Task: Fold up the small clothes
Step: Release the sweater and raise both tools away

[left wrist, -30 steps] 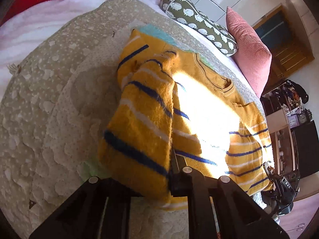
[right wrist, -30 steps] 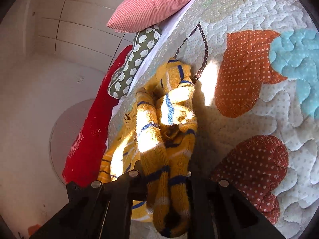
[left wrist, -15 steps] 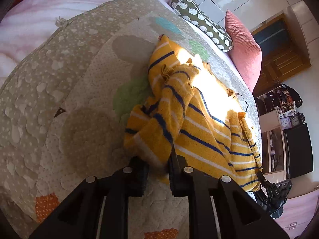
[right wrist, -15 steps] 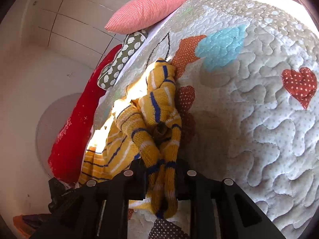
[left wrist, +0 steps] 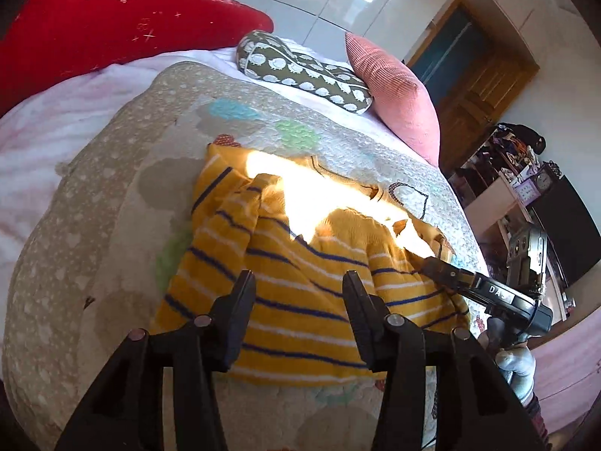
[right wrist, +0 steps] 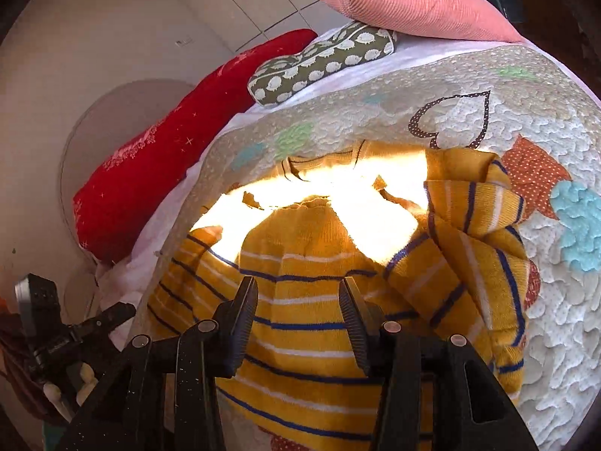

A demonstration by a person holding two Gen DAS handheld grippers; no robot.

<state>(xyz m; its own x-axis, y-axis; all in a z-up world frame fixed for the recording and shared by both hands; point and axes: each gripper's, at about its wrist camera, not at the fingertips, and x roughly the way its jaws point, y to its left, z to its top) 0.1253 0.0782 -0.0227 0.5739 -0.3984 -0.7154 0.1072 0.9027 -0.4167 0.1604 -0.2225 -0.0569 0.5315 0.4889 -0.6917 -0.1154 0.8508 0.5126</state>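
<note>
A small yellow sweater (left wrist: 300,285) with blue and white stripes lies on the quilted bed cover (left wrist: 94,255), folded over, with both sleeves laid in over its body. It also shows in the right wrist view (right wrist: 311,300), its right sleeve (right wrist: 477,248) bunched at the side. My left gripper (left wrist: 298,282) is open and empty just above the sweater's near hem. My right gripper (right wrist: 298,289) is open and empty above the sweater's lower part. The right gripper also shows in the left wrist view (left wrist: 484,289) at the sweater's right edge. Bright sun washes out the sweater's chest.
A red cushion (left wrist: 112,26), a green patterned bolster (left wrist: 304,71) and a pink pillow (left wrist: 394,90) lie at the head of the bed. A wooden door (left wrist: 477,86) and cluttered shelves (left wrist: 514,173) stand to the right. The quilt (right wrist: 544,338) extends right of the sweater.
Both grippers have let go of the sleeves they held and opened. The sleeves now lie over the sweater's body, and both grippers have drawn back toward the hem.
</note>
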